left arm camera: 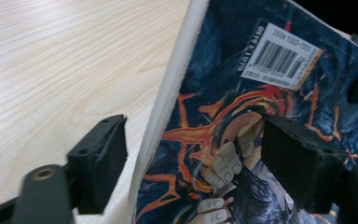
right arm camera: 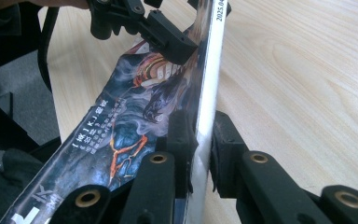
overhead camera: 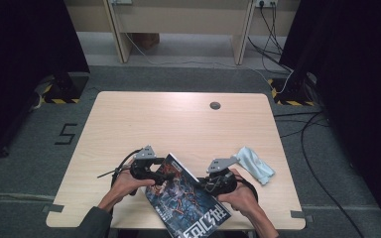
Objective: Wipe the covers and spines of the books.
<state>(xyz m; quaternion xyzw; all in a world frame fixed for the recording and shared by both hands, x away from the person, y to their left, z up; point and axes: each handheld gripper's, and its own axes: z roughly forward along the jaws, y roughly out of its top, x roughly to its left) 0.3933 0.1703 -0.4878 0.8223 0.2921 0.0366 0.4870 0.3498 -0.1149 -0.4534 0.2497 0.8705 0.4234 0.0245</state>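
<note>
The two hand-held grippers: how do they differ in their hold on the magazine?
The right hand-held gripper is shut on the magazine, pads pressing its spine edge. The left hand-held gripper stands open, jaws astride the opposite edge with gaps on both sides. Both reach the magazine near the table's front edge.

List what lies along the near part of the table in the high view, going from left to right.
Left hand-held gripper → magazine → right hand-held gripper → crumpled light blue cloth.
</note>
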